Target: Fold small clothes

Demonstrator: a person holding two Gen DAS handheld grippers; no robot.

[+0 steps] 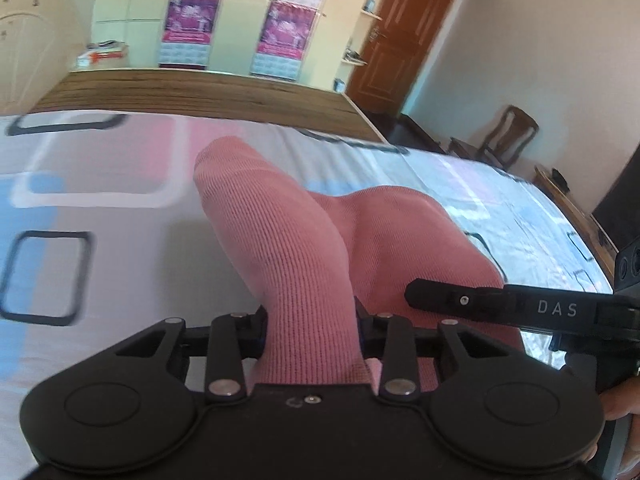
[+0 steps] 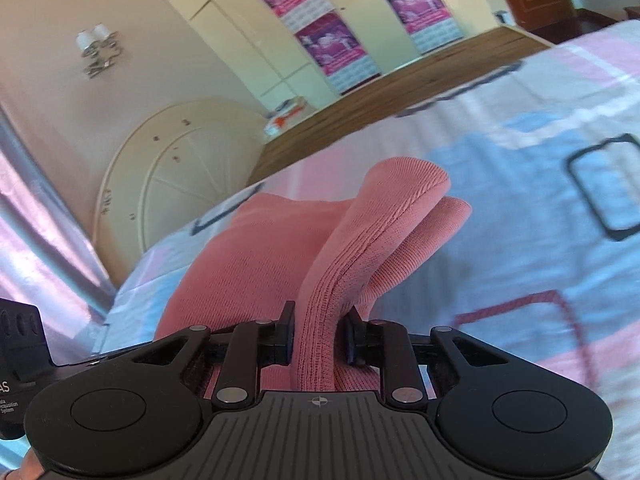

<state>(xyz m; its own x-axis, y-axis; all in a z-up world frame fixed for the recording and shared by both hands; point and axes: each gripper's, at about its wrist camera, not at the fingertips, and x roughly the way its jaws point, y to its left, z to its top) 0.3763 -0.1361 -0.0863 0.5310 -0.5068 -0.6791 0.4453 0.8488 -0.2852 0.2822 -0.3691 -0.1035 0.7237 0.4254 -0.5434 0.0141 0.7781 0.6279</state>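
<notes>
Both tongs, left (image 1: 310, 332) and right (image 2: 318, 336), are clamped on one edge of a pink knit garment (image 1: 360, 232), lifting it off the patterned bed (image 1: 120, 208), apparently to fold it over.

The garment (image 1: 304, 248) is pink knitted cloth, finely ribbed and matt, with a thicker ribbed hem (image 2: 340, 280). The bedsheet (image 1: 120, 216) is smooth printed cloth with a faint sheen. Both grippers, left (image 1: 310, 320) and right (image 2: 320, 332), are matt black plastic with shiny metal pins. The bed frame (image 1: 200, 92) looks like grained wood; the wardrobe (image 2: 248, 40) is glossy.
</notes>
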